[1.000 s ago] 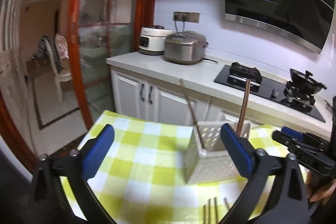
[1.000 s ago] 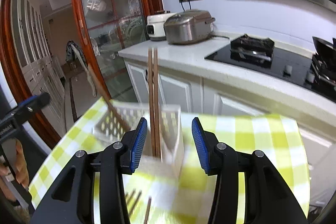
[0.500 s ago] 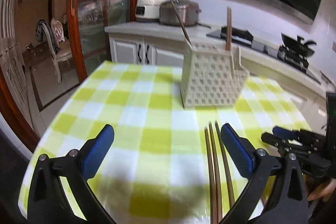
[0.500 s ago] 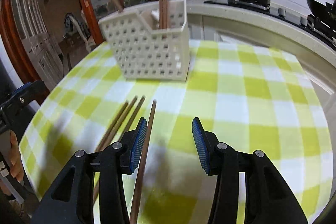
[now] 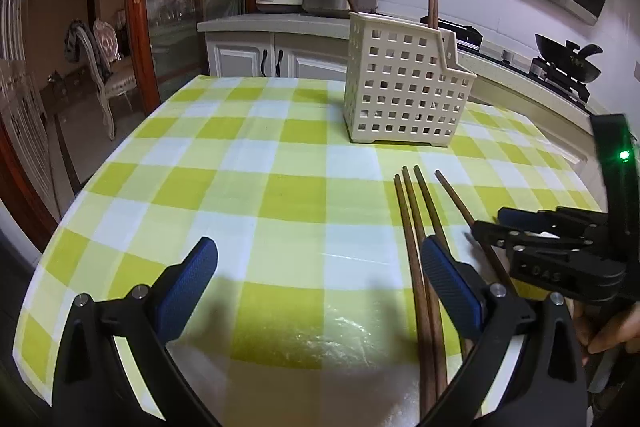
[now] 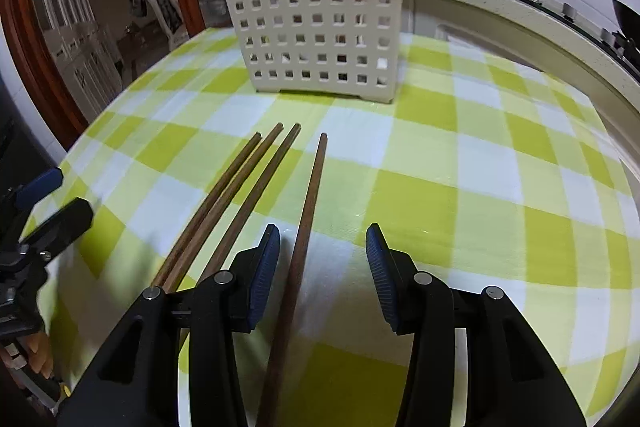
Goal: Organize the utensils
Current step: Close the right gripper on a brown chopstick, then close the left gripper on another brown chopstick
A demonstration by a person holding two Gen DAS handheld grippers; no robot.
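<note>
Near the table's (image 6: pixel 460 155) front edge lie four chopsticks (image 6: pixel 312 195); the right gripper (image 6: pixel 322 263) straddles one, untouching, and the left gripper (image 5: pixel 320 279) gapes wide.

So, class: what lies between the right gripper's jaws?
A single wooden chopstick lies on the checked tablecloth between the open jaws of the right gripper, untouched; the right wrist view shows this.

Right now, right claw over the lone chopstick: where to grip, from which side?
Grip the lone chopstick on its near half, coming from above with the right claw, pads either side of the shaft. It lies flat, apart from the three chopsticks, and already runs between the open pads.
</note>
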